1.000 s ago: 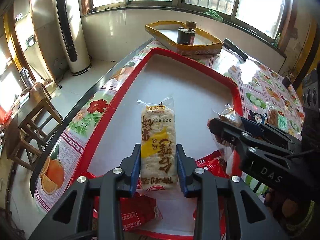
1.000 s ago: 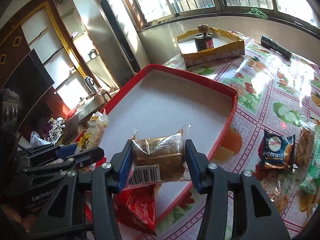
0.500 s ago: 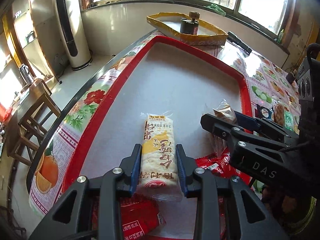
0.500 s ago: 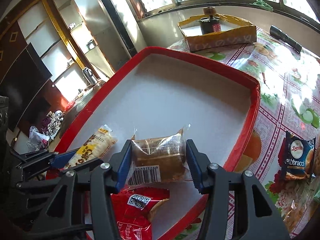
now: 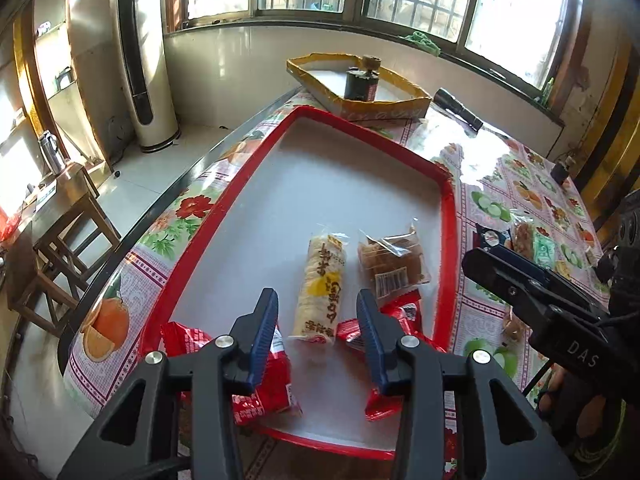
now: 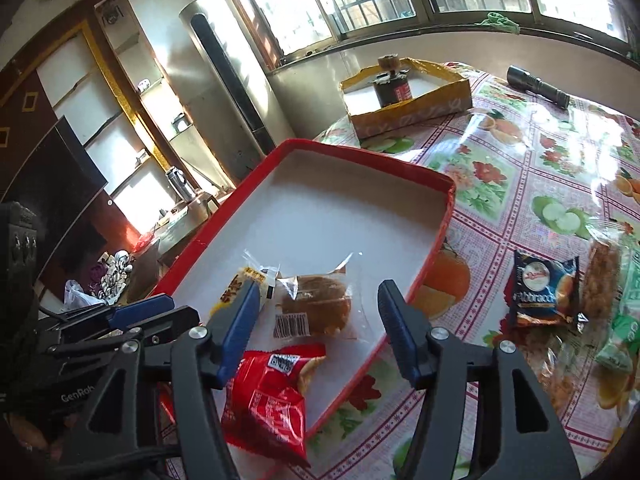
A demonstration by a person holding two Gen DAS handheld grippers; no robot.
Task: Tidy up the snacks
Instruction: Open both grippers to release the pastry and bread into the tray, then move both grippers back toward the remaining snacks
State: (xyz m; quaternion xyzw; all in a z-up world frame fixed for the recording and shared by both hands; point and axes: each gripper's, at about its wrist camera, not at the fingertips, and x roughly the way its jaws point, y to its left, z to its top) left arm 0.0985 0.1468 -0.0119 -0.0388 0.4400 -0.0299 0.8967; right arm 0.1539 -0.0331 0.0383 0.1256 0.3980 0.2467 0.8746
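Observation:
A red-rimmed tray (image 5: 448, 216) (image 6: 432, 240) lies on the flowered table. In it lie a long rice-cracker pack (image 5: 320, 284) (image 6: 240, 280), a brown cake in clear wrap (image 5: 394, 266) (image 6: 316, 308) beside it, and red snack packs (image 5: 264, 384) (image 6: 268, 396) at the near end. My left gripper (image 5: 316, 336) is open and empty, just behind the cracker pack. My right gripper (image 6: 316, 328) is open and empty, its fingers either side of the cake. The right gripper also shows at the right of the left wrist view (image 5: 532, 292).
Loose snacks lie on the table right of the tray: a dark blue biscuit pack (image 6: 544, 292), a brown bar (image 6: 600, 280) and green packs (image 6: 624, 328). A yellow box (image 6: 404, 108) holding a dark jar (image 6: 390, 86) stands at the far end, with a black flashlight (image 6: 538, 86) nearby.
Both grippers have opened and let go of their packs. The cracker pack and the cake now lie side by side in the tray, and both grippers have drawn back.

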